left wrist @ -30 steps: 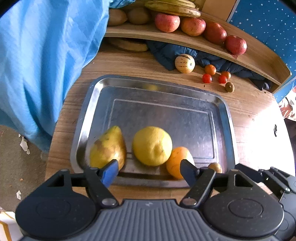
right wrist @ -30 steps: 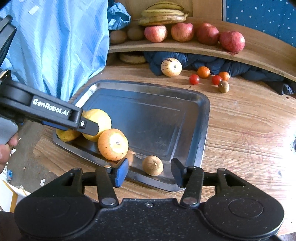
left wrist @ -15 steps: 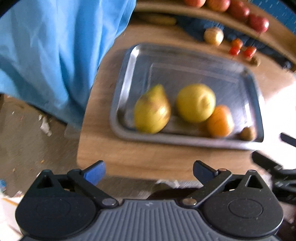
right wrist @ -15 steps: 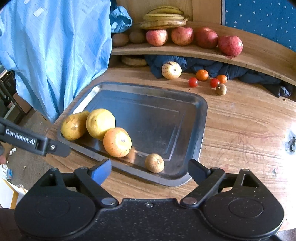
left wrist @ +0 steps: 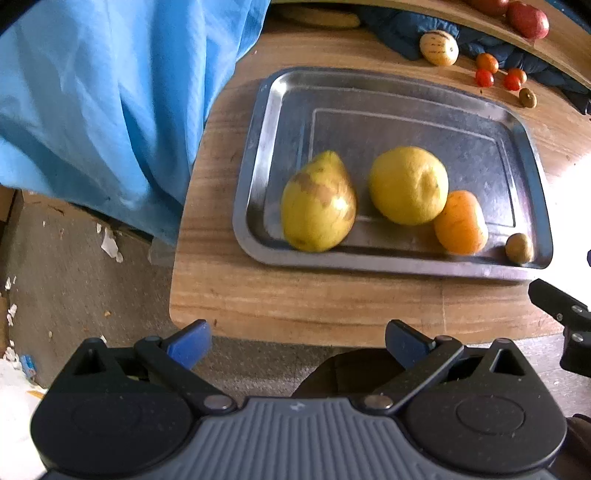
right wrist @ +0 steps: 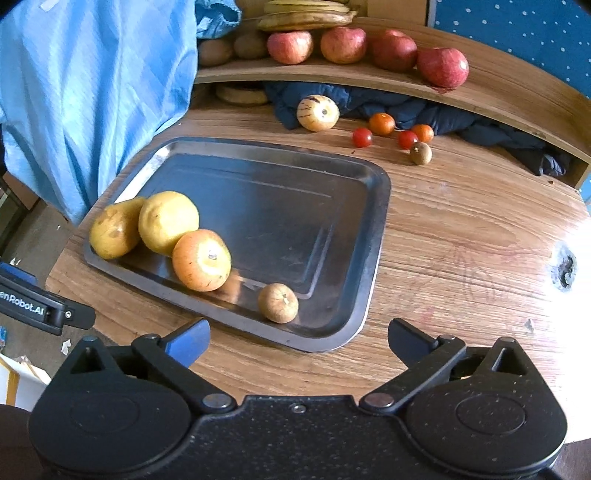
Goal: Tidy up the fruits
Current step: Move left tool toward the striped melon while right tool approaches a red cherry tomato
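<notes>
A metal tray [left wrist: 406,99] [right wrist: 369,236] lies on the wooden table. Along its near edge sit a yellow pear [left wrist: 317,203] [right wrist: 112,229], a yellow lemon [left wrist: 408,184] [right wrist: 168,221], an orange fruit [left wrist: 460,221] [right wrist: 201,260] and a small brown fruit [left wrist: 519,248] [right wrist: 277,302]. My left gripper [left wrist: 297,343] is open and empty, held back off the table's front edge. My right gripper [right wrist: 297,341] is open and empty, above the table just before the tray's near right corner.
A striped pale melon [right wrist: 317,112], several small tomatoes [right wrist: 382,123] and a brown fruit [right wrist: 420,153] lie behind the tray. A shelf [right wrist: 498,88] holds apples [right wrist: 441,66] and bananas [right wrist: 304,18]. Blue cloth [left wrist: 110,92] hangs at left. Dark cloth [right wrist: 406,107] lies under the shelf.
Both grippers have opened wide and pulled back from the tray. The left one has drawn back past the table's front edge. The fruits stay in the tray.
</notes>
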A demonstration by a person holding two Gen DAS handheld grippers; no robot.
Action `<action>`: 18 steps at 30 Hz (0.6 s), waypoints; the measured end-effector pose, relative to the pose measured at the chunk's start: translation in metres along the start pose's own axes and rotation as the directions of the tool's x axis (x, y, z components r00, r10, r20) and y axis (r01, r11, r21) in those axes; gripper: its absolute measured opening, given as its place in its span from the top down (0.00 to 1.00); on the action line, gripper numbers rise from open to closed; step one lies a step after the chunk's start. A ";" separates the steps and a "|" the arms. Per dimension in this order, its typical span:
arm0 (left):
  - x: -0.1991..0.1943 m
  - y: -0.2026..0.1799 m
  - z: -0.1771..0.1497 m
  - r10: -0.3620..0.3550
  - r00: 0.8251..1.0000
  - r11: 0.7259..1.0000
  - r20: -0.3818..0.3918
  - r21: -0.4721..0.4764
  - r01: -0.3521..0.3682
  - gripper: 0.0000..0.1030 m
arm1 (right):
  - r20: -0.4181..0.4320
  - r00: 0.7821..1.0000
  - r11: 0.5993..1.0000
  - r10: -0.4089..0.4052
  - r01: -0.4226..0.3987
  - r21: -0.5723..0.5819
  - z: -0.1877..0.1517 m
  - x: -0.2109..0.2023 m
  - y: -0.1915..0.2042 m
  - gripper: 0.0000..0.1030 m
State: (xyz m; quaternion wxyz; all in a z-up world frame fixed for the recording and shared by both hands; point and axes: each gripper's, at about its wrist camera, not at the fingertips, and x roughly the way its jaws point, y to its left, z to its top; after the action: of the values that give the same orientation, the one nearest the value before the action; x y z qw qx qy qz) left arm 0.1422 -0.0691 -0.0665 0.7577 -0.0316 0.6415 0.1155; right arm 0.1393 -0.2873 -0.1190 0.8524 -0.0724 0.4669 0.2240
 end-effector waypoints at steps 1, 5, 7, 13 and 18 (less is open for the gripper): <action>-0.001 -0.001 0.003 0.003 1.000 1.000 0.006 0.003 -0.003 0.01 | -0.002 1.000 1.000 -0.004 0.004 0.004 0.001 0.001 -0.001 0.01; -0.005 -0.002 0.017 0.005 0.999 1.000 0.033 0.016 -0.005 0.01 | -0.005 1.000 1.000 -0.010 0.010 0.018 0.007 0.006 -0.006 0.01; -0.006 -0.004 0.024 0.003 0.999 1.000 0.044 0.023 -0.004 0.01 | 0.000 1.000 1.000 -0.014 0.014 0.024 0.011 0.008 -0.009 0.01; -0.005 -0.008 0.045 0.002 0.998 0.999 0.062 0.043 -0.005 0.01 | 0.007 1.000 0.999 -0.020 0.019 0.034 0.025 0.015 -0.020 0.01; -0.006 -0.014 0.065 -0.006 0.997 0.999 0.079 0.049 0.002 0.01 | 0.013 1.000 0.999 -0.024 0.024 0.040 0.039 0.022 -0.026 0.01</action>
State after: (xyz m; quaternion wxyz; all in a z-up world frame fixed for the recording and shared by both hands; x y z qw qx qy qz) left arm 0.2074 -0.0711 -0.0506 0.7834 -0.0097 0.6135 0.0991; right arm 0.1909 -0.2906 -0.1177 0.8595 -0.0595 0.4645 0.2048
